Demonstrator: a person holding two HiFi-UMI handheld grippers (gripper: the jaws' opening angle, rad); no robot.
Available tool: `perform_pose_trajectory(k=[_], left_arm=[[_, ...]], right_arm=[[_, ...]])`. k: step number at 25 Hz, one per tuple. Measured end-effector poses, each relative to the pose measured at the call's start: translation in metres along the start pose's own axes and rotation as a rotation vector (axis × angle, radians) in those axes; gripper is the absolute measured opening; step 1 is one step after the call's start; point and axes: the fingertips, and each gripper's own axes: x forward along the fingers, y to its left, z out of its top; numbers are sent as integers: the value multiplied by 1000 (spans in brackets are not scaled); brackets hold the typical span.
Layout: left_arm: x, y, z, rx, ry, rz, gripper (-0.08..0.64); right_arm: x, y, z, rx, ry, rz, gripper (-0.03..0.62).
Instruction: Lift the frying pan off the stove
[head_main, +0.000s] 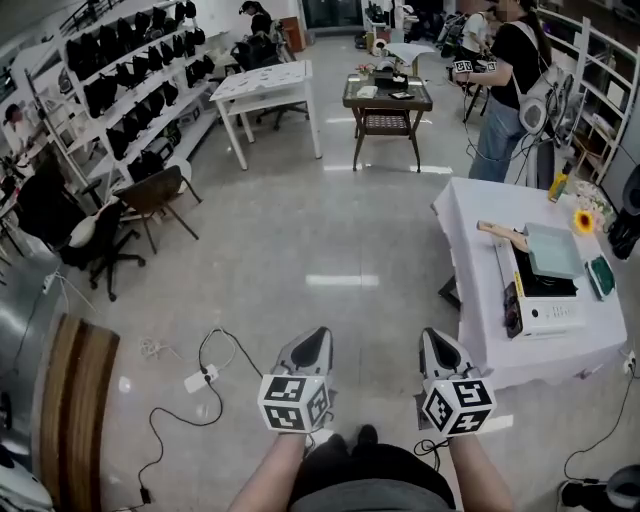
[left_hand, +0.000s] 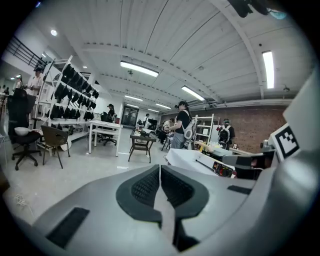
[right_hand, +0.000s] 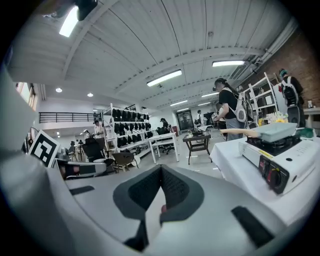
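Observation:
A pale green square frying pan (head_main: 553, 250) with a wooden handle (head_main: 501, 234) sits on a white portable stove (head_main: 546, 293) on the white-clothed table (head_main: 480, 300) at the right. The right gripper view shows the pan (right_hand: 274, 131) on the stove (right_hand: 280, 157) ahead to the right. My left gripper (head_main: 320, 335) and right gripper (head_main: 427, 337) hang side by side over the floor, well short of the table. Both are shut with nothing between the jaws (left_hand: 159, 167) (right_hand: 161, 167).
A person (head_main: 510, 85) stands beyond the table, near a dark wooden side table (head_main: 388, 105) and a white table (head_main: 268, 92). Chairs (head_main: 155, 200) and shelves of bags (head_main: 130, 80) line the left. Cables and a power strip (head_main: 200, 379) lie on the floor in front of me.

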Motion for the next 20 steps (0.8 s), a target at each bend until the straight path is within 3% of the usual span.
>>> perform_pose_trajectory(k=[5,15,20], left_arm=[[2,0,2,-13,2,-9,15],[5,1,-3,-20,-1,26,125],[11,5,-5,-31,2,37,130]], right_arm=[[2,-7,2,40,-1,-5,10],[8,-16,-6,123,37,54,171],[18,-19,-12,153,59,73,198]])
